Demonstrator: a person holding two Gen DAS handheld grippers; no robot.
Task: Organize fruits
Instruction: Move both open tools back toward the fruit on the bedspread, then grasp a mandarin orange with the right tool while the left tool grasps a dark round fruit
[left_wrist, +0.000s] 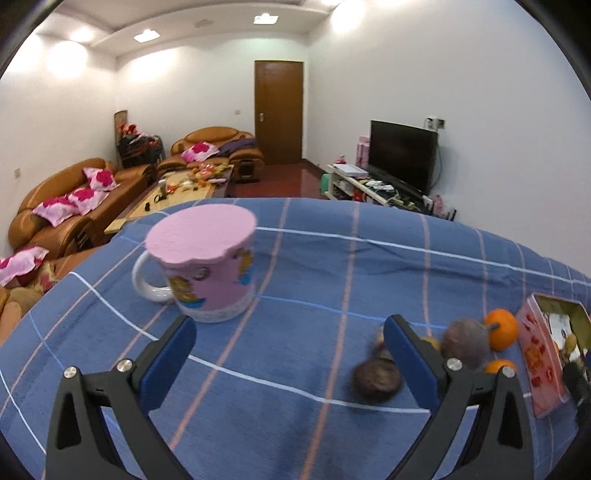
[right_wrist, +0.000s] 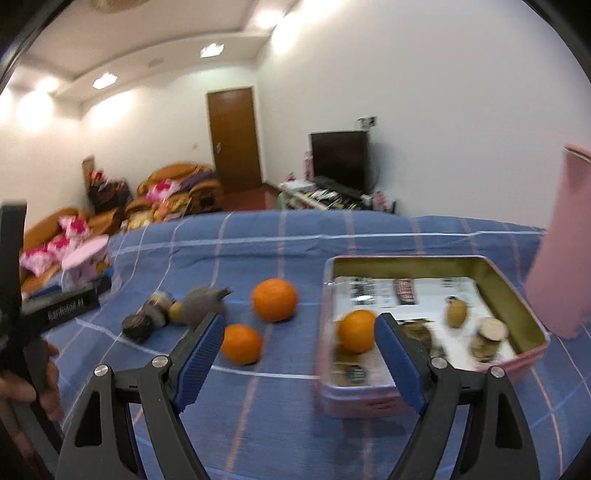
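On the blue checked cloth, two oranges (right_wrist: 274, 299) (right_wrist: 242, 344) lie loose beside a purple-grey fruit (right_wrist: 201, 303) and dark round fruits (right_wrist: 137, 327). A pink tin (right_wrist: 532, 360) to their right holds a third orange (right_wrist: 356, 330), a small yellow-brown fruit (right_wrist: 457, 312) and cut brown pieces (right_wrist: 489, 338). My right gripper (right_wrist: 299, 328) hangs open above the gap between the loose oranges and the tin, holding nothing. My left gripper (left_wrist: 290, 338) is open over bare cloth; the dark fruits (left_wrist: 376, 378) (left_wrist: 466, 341) and an orange (left_wrist: 501, 329) lie by its right finger.
A pink lidded mug (left_wrist: 207, 264) with a white handle stands just beyond the left gripper. A pink upright object (right_wrist: 561, 251) rises at the right edge by the tin. A hand (right_wrist: 22, 391) holds the other gripper at far left. Sofas, a TV and a door lie behind.
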